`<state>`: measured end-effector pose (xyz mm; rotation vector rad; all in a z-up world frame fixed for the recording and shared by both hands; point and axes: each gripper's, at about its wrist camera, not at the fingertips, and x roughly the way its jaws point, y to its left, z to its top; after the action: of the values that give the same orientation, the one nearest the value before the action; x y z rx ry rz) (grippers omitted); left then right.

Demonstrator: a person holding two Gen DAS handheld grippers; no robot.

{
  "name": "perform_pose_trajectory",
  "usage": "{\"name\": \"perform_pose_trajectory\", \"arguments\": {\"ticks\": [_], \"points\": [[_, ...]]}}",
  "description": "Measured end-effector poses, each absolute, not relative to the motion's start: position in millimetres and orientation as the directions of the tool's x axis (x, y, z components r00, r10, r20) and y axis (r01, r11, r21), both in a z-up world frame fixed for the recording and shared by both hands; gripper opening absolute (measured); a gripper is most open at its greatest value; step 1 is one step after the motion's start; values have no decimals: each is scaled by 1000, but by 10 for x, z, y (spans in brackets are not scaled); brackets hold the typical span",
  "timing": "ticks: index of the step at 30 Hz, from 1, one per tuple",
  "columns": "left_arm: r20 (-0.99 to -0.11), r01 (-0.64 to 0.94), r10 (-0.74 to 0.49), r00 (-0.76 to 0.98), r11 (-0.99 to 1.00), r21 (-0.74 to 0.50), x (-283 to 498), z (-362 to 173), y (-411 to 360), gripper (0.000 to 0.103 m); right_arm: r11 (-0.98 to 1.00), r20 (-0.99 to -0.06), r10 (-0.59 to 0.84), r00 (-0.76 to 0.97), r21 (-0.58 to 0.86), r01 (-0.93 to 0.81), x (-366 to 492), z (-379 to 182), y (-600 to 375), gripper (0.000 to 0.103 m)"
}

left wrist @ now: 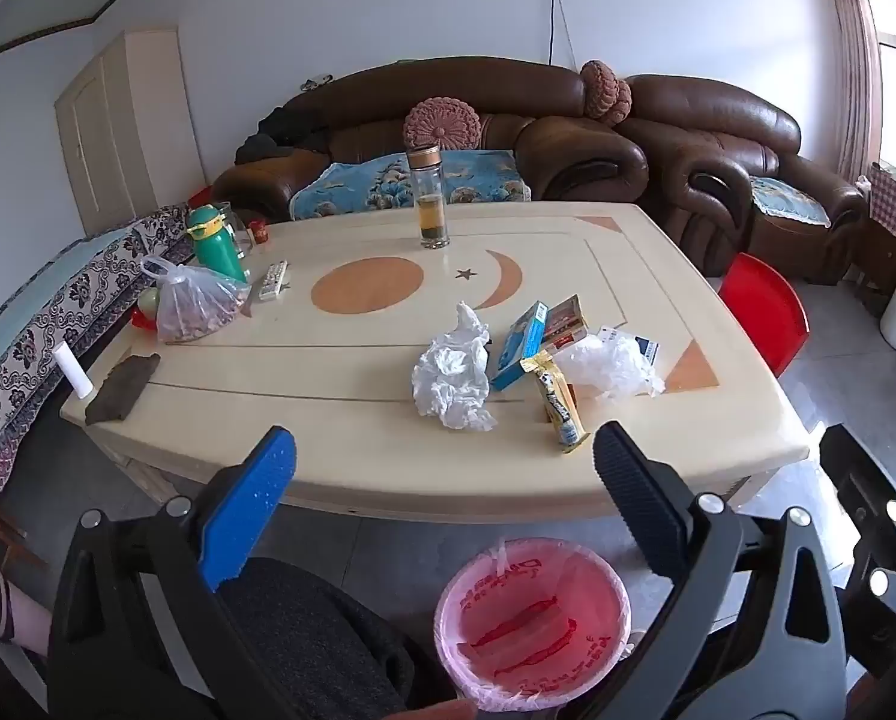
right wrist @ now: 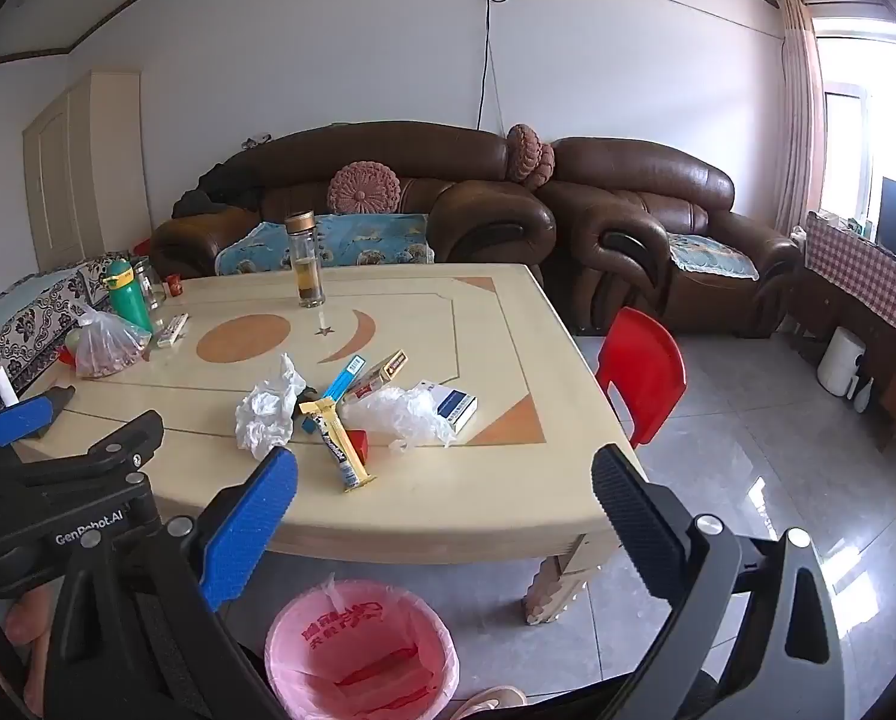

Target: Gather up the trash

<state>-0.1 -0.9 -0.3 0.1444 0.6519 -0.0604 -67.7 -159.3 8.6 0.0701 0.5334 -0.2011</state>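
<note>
Trash lies on the cream table: a crumpled white tissue, a yellow snack wrapper, a blue box, a red-and-tan box, crumpled clear plastic and a white-and-blue box. A pink-lined bin stands on the floor in front of the table. My left gripper is open and empty, hovering before the table edge above the bin. My right gripper is open and empty, also short of the table.
A glass tea bottle stands mid-table at the back. A green flask, a bag of food, a remote and a dark cloth are at the left. A red chair stands at the right. Brown sofas line the back.
</note>
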Motion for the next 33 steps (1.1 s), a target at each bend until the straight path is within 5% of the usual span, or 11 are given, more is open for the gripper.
{"name": "perform_pose_trajectory", "arguments": {"ticks": [33], "points": [[-597, 99, -16, 802, 989, 107, -30, -14, -17, 97, 978, -516, -171, 839, 17, 209, -681, 91, -1607, 96]]}}
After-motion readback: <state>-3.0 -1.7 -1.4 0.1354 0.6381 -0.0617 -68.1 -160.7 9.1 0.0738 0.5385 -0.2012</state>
